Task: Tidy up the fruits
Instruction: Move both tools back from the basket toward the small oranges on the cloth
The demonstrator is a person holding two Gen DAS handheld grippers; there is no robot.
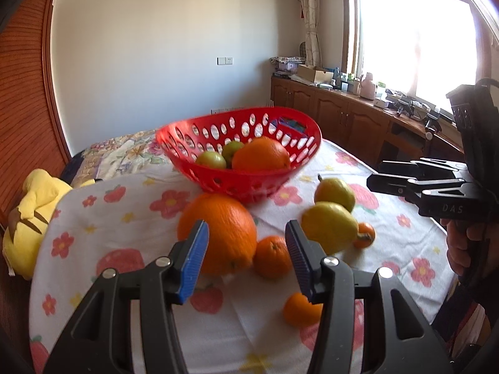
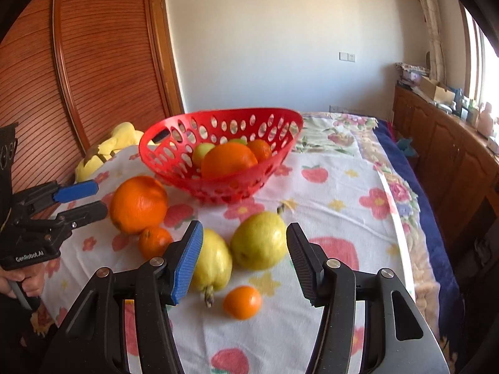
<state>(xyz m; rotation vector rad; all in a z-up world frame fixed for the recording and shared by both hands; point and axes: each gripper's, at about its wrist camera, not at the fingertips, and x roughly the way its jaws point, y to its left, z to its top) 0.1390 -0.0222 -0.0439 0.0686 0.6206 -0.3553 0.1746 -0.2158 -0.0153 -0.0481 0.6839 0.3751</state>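
Observation:
A red perforated basket [image 1: 249, 184] [image 2: 224, 187] stands on the flowered cloth and holds a big orange [image 1: 260, 154] [image 2: 229, 159], green fruits [image 1: 211, 159] and a small orange [image 2: 260, 149]. On the cloth lie a big orange [image 1: 218, 233] [image 2: 138, 204], two yellow pears [image 1: 329, 226] [image 2: 259, 240] [image 2: 212, 263] and small tangerines [image 1: 273, 257] [image 2: 242, 301] [image 2: 154, 241]. My left gripper [image 1: 248, 255] is open and empty, just before the big orange. My right gripper [image 2: 244, 260] is open and empty, near the two pears. Each gripper shows in the other's view [image 1: 393, 179] [image 2: 90, 196].
A yellow plush toy [image 1: 29, 215] [image 2: 106, 149] lies at the cloth's left edge. A wooden panelled wall is on the left. A wooden cabinet [image 1: 343, 112] with clutter runs under the window on the right. The bed edge [image 2: 402, 218] drops off to the right.

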